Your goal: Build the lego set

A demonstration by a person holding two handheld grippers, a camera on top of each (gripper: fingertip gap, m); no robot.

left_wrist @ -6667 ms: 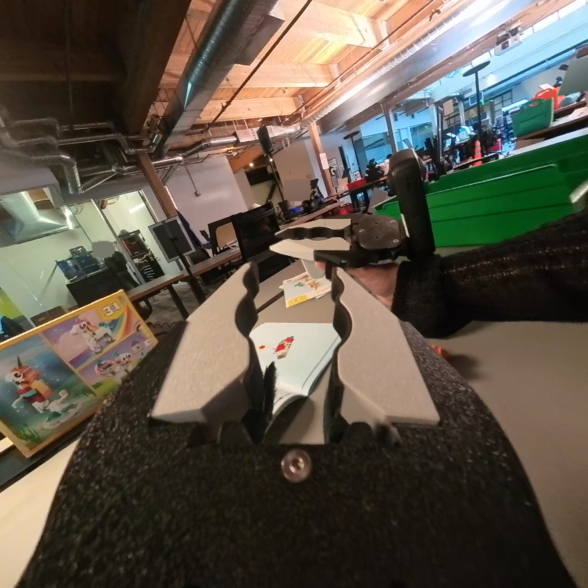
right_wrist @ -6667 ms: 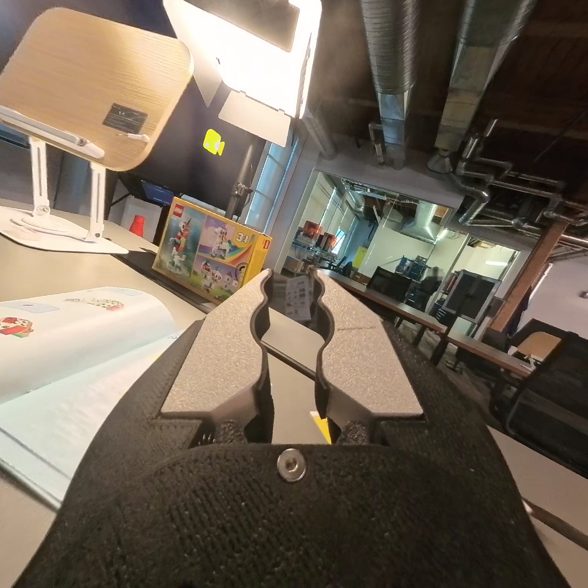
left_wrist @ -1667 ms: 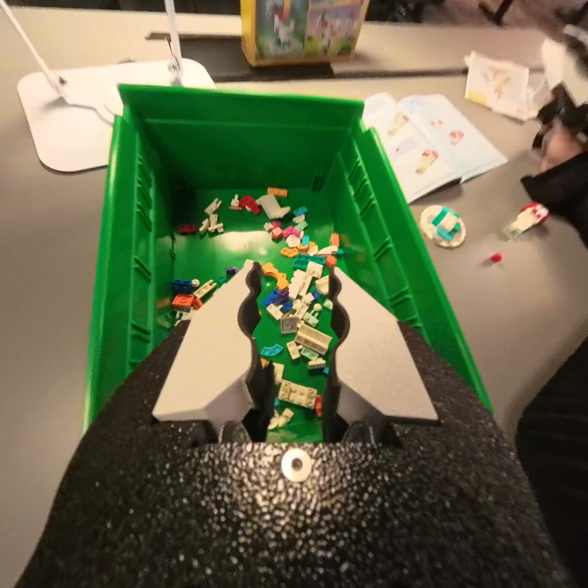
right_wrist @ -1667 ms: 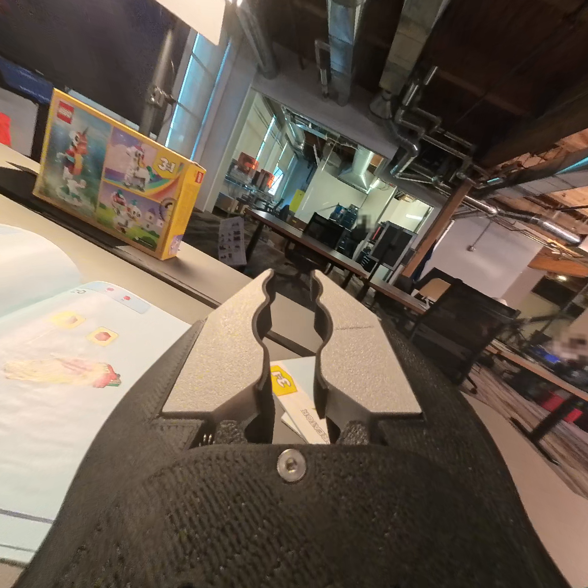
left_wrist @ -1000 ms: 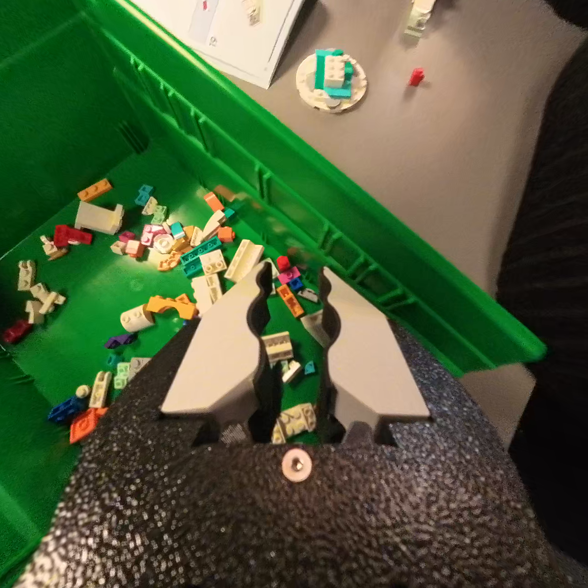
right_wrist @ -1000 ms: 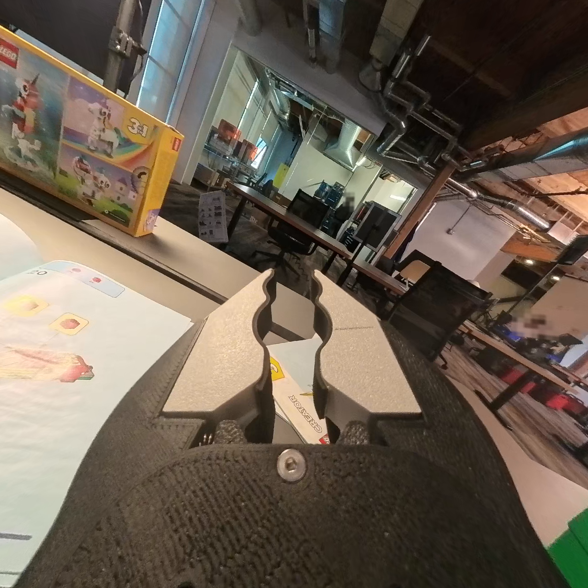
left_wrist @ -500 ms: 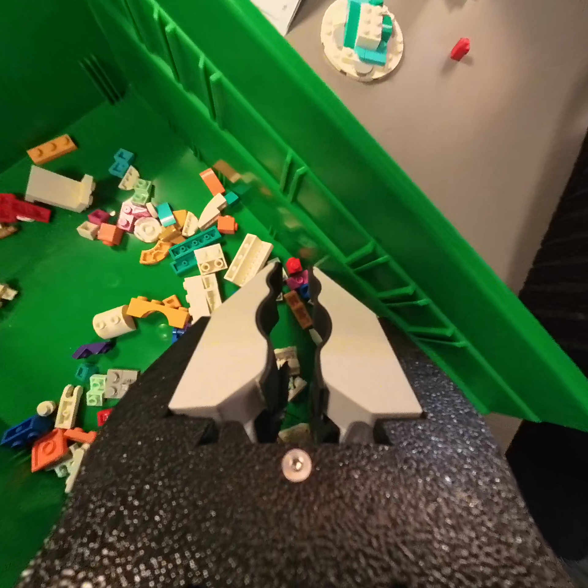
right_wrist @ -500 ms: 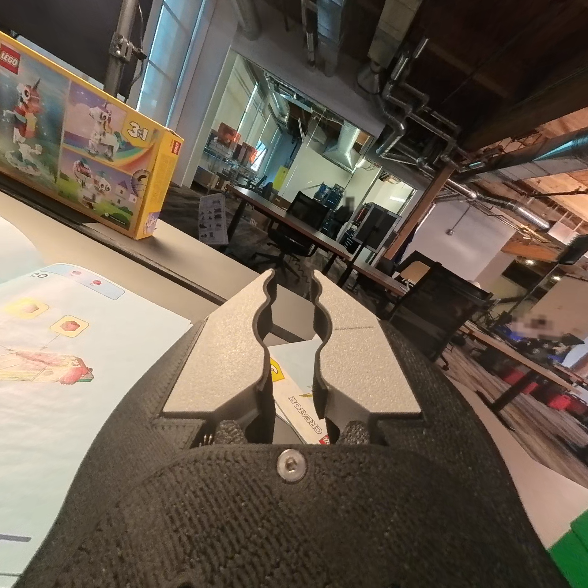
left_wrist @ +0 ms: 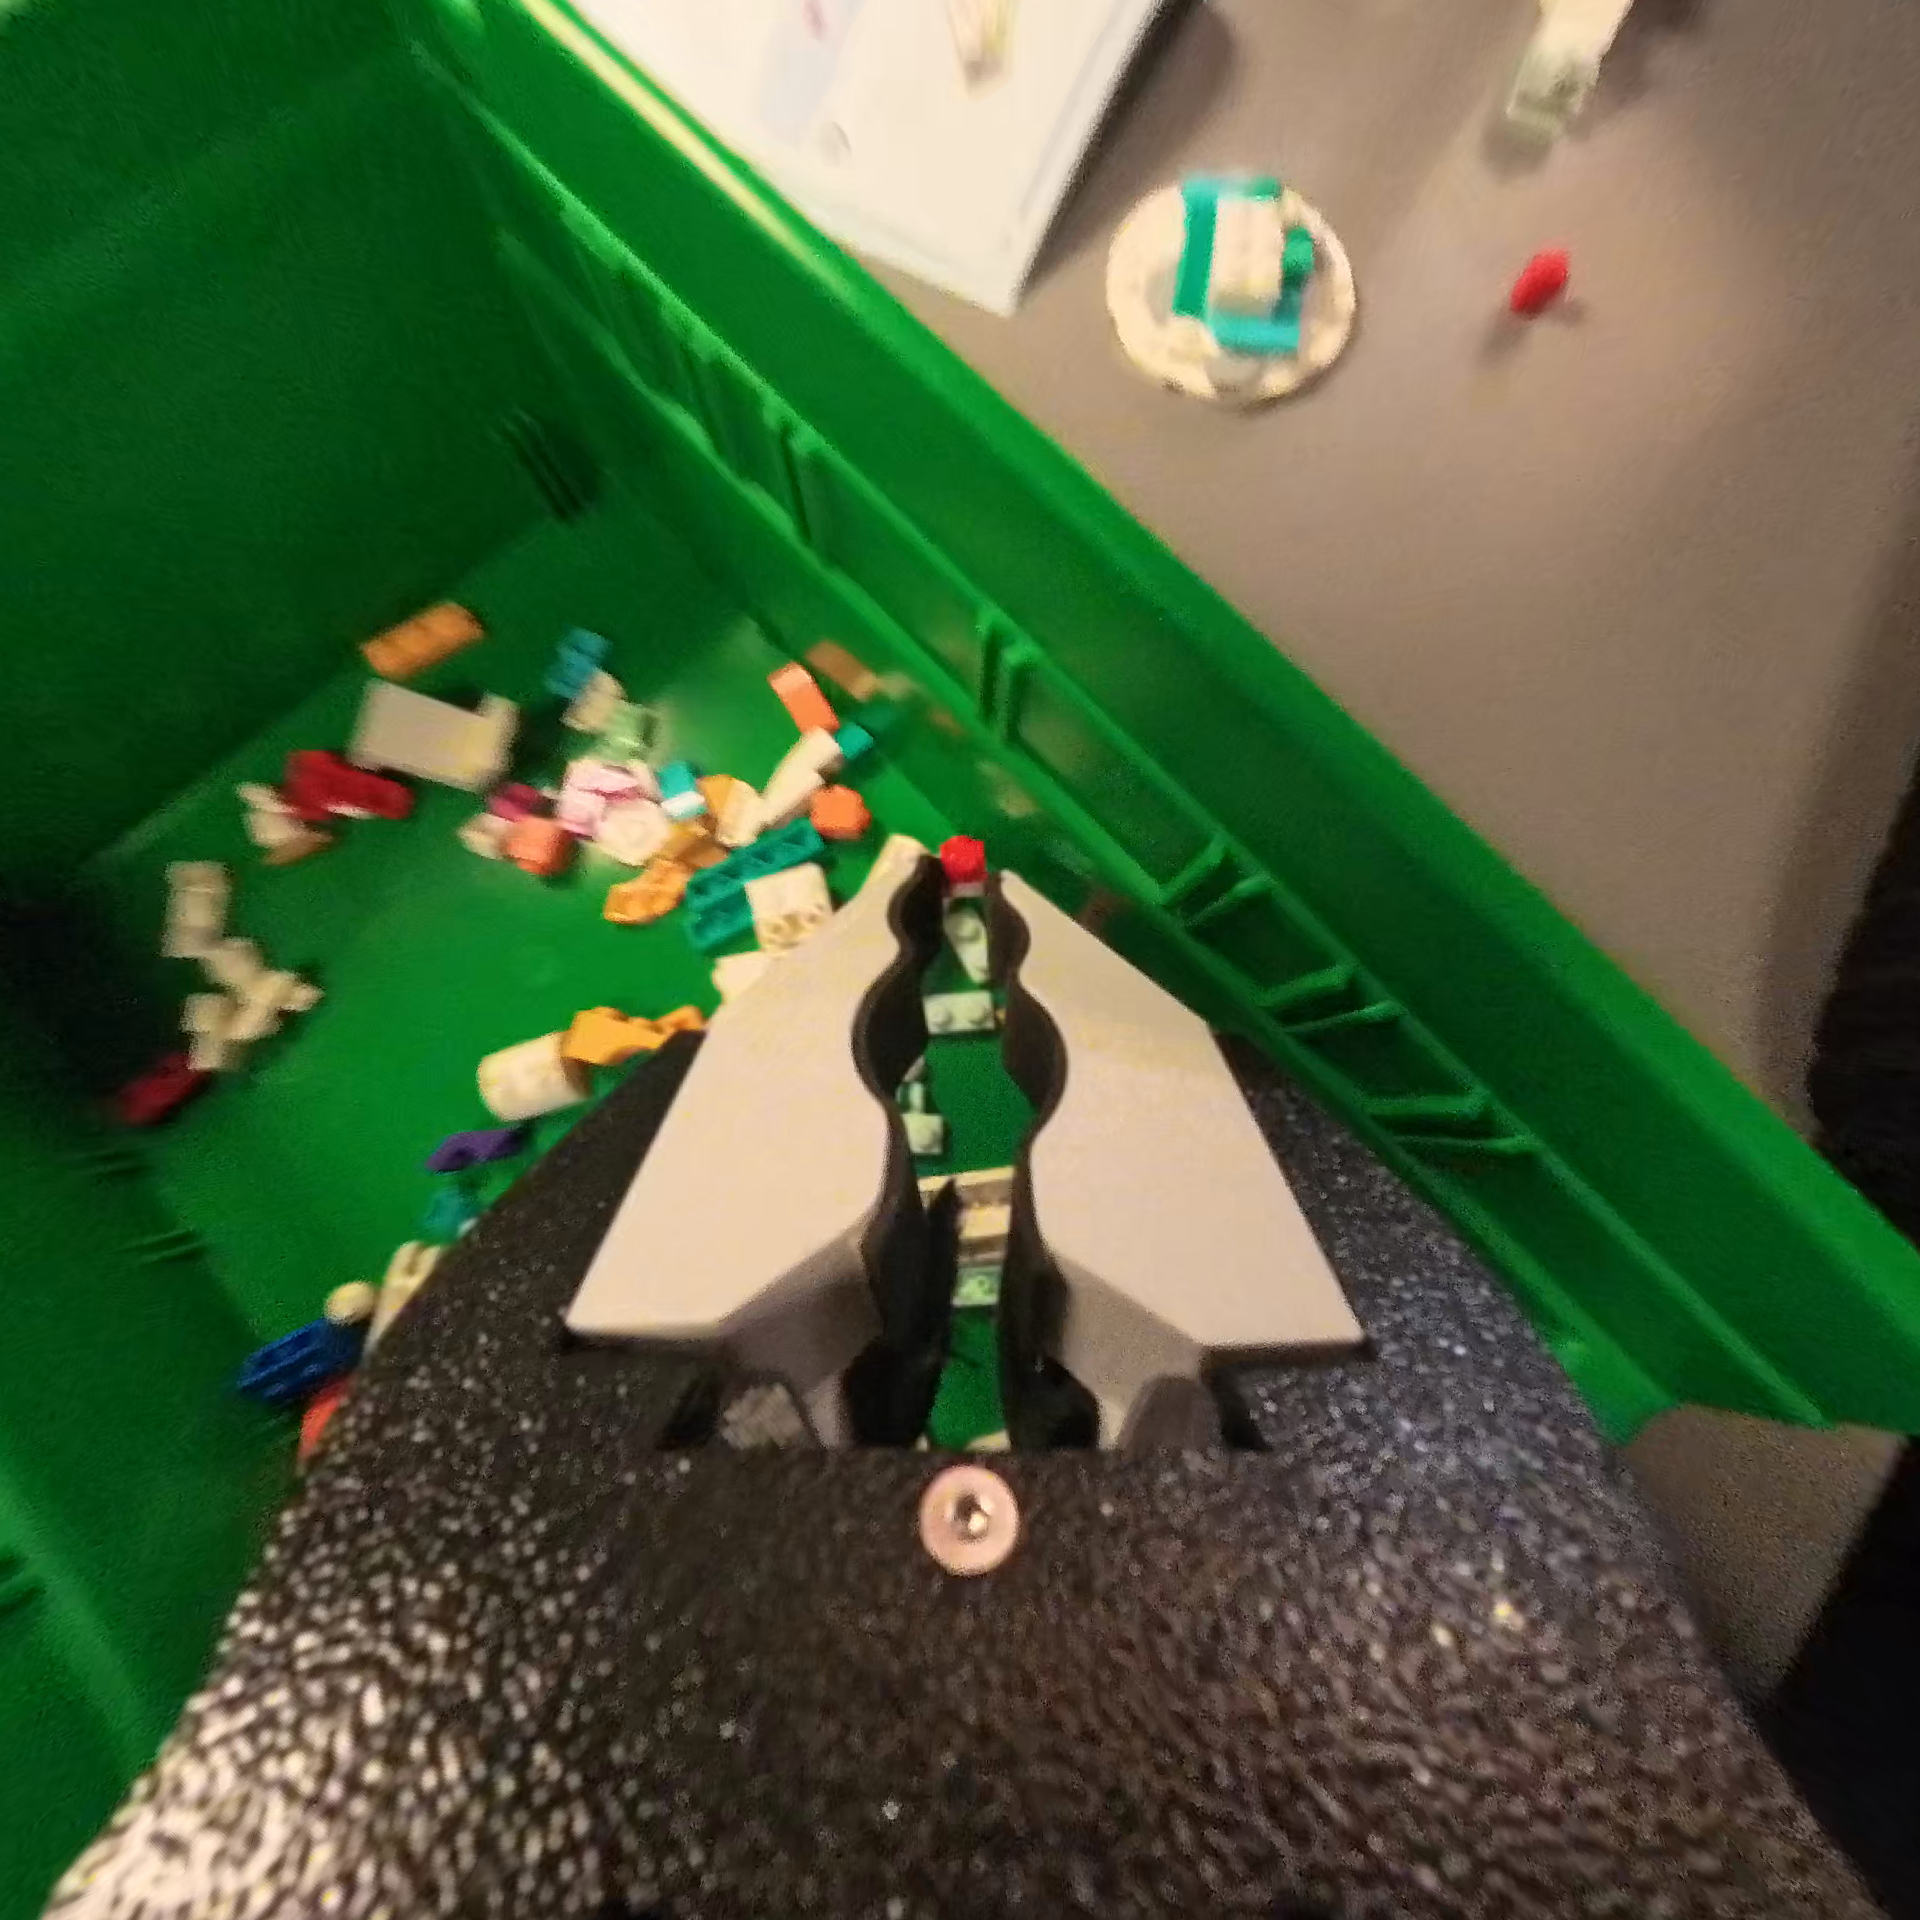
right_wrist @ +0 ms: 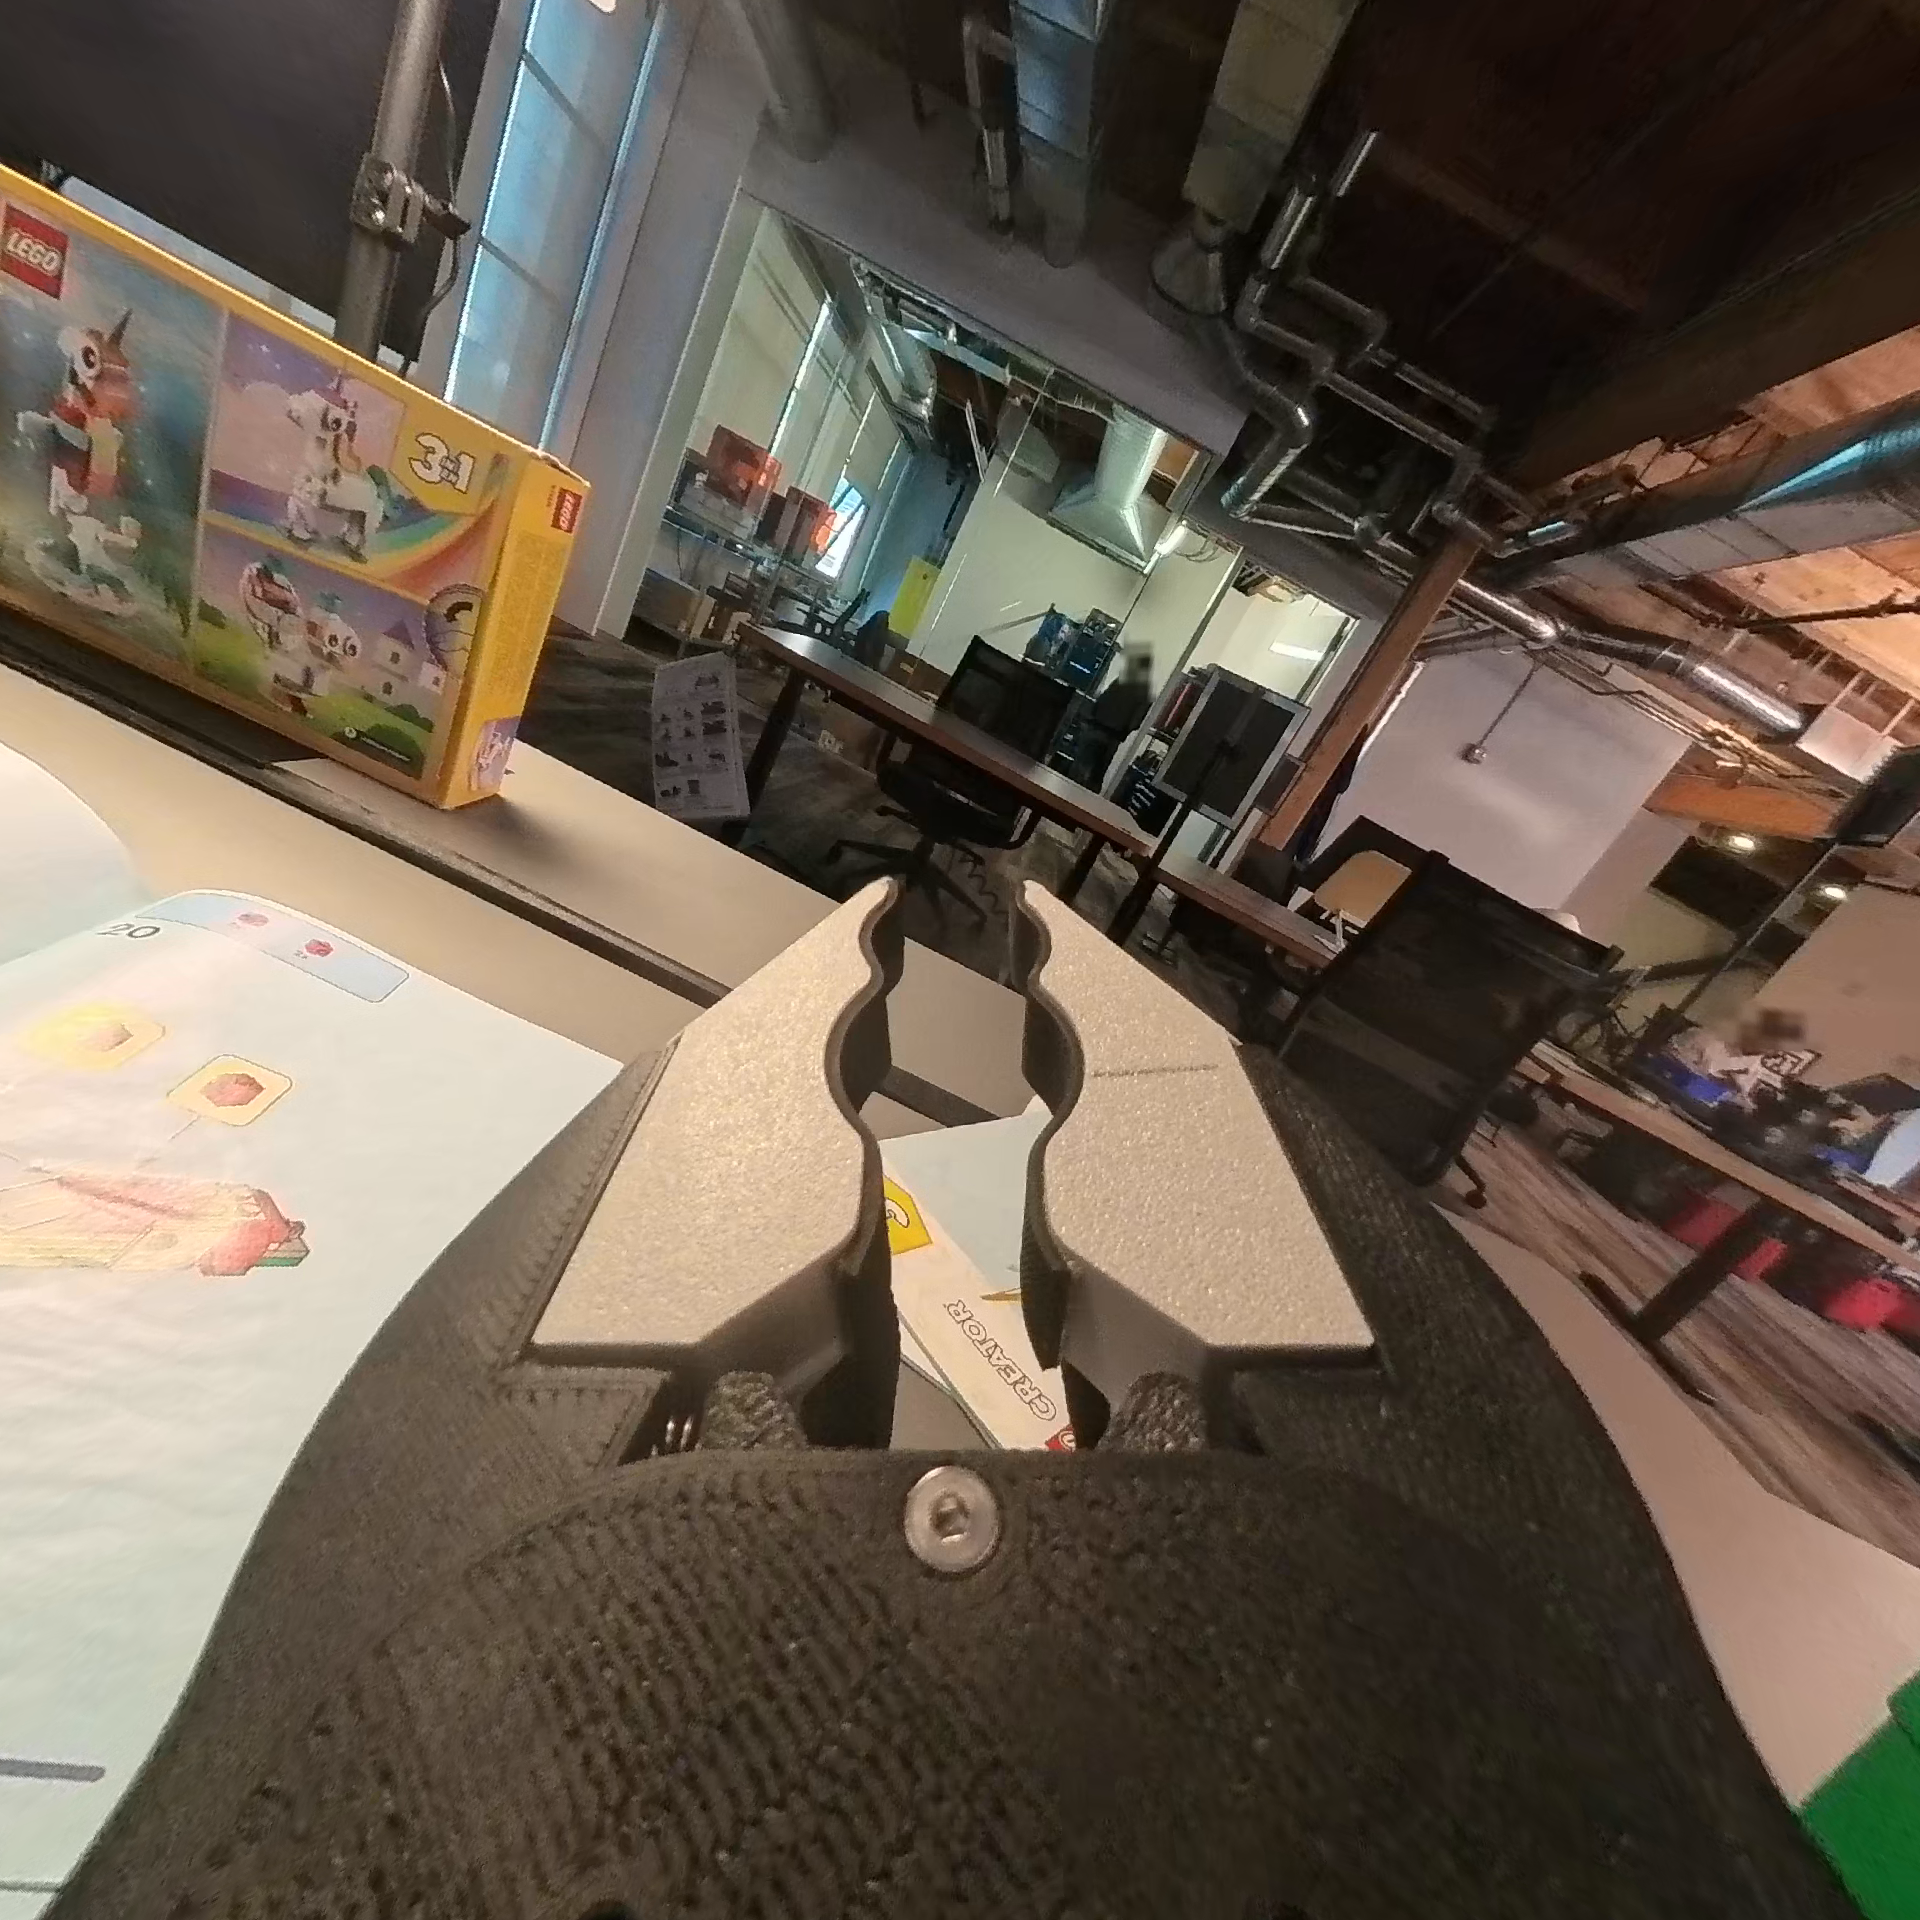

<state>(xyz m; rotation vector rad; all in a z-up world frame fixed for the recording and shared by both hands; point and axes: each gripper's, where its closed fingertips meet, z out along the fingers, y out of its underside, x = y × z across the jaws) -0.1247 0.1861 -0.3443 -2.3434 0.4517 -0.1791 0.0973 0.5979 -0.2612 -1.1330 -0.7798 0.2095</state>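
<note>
Left gripper (left_wrist: pixel 961 883): mine, low centre of the left wrist view, over the green bin (left_wrist: pixel 1143 748); fingers drawn narrow, pinching one small red brick (left_wrist: pixel 962 856) at their tips.

Green bin: one, filling the left half of the frame, its right wall running diagonally to the lower right.

Loose bricks (left_wrist: pixel 644 821): a scatter on the bin floor, white, orange, teal, pink, red, purple and blue; too blurred to count.

Grey table (left_wrist: pixel 1558 623), upper right of the frame: one round white plate (left_wrist: pixel 1164 343) with teal and white bricks stacked on it; one loose red piece (left_wrist: pixel 1540 281) to its right; one pale part-built piece (left_wrist: pixel 1553 78) at the top edge; one open instruction booklet (left_wrist: pixel 914 135) at top centre.

Right gripper (right_wrist: pixel 951 914): mine, centre of the right wrist view; fingers part-way apart, nothing between them.

Same view: one yellow set box (right_wrist: pixel 260 561) upper left, one open booklet page (right_wrist: pixel 208 1195) at left, one second leaflet (right_wrist: pixel 966 1278) showing between my fingers.
</note>
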